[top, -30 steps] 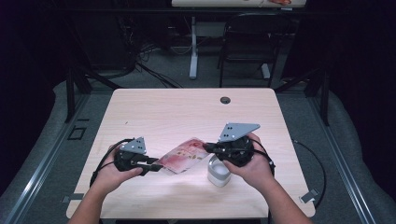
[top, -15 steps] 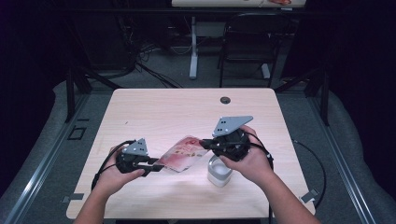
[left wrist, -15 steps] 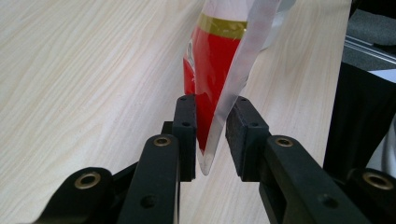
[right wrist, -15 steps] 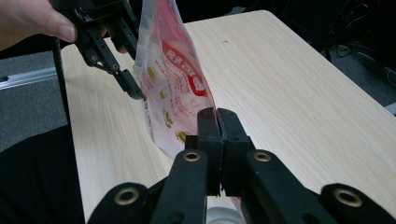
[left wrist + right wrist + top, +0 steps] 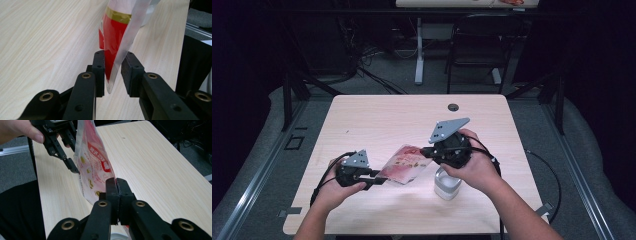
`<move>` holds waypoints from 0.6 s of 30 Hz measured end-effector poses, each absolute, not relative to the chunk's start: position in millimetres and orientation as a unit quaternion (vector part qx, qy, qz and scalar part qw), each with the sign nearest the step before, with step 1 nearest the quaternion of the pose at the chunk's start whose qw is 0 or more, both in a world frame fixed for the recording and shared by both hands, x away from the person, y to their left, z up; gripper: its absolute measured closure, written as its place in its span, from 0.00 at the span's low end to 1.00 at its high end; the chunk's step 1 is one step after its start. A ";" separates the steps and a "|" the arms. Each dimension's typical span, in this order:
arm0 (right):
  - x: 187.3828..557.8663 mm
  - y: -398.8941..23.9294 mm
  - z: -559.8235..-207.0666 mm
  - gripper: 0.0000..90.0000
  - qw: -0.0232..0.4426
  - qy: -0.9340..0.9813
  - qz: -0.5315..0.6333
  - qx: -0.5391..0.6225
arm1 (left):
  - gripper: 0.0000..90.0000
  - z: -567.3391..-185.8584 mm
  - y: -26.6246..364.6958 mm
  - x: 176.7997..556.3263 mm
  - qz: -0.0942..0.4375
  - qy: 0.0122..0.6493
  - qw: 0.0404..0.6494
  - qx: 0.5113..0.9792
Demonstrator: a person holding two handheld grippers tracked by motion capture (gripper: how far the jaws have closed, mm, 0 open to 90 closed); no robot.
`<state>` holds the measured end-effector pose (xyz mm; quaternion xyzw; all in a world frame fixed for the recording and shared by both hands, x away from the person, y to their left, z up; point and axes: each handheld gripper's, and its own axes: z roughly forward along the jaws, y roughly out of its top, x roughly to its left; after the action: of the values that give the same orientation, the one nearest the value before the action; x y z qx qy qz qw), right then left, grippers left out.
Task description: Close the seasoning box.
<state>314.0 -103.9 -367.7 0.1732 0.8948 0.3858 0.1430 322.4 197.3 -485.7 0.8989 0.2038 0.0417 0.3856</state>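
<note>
a red and clear snack pouch [image 5: 404, 164] hangs above the bench [image 5: 377, 120], long axis running between claws. right claw [image 5: 116, 185] is clamped on one edge; left claw [image 5: 113, 67] sits slightly parted around the opposite corner, beside a white jar [image 5: 447, 184].

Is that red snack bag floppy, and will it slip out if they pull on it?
Probably floppy: the red snack bag is thin film that bends and sags between the left gripper and the right gripper. It looks light, hanging from just its edges. It might slip, since the film seems glossy and the left gripper's jaws hold only a corner with a gap.
</note>
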 end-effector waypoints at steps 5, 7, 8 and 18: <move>314.8 -92.9 -366.1 1.00 0.147 0.903 0.370 0.162 | 0.81 -490.7 202.9 322.9 0.043 0.210 0.389 0.896; 314.8 -89.0 -365.3 1.00 0.154 0.906 0.361 0.156 | 0.81 -491.1 205.5 323.0 0.045 0.212 0.388 0.896; 314.6 -86.9 -365.2 1.00 0.158 0.908 0.358 0.154 | 0.81 -491.6 206.2 323.2 0.043 0.213 0.389 0.895; 317.8 -76.2 -367.2 1.00 0.166 0.914 0.340 0.144 | 0.76 -498.3 209.4 323.8 0.048 0.226 0.388 0.892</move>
<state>317.8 -76.2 -367.2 0.1438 0.9145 0.3397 0.1663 323.8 209.4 -498.3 0.8923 0.2255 0.0484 0.3882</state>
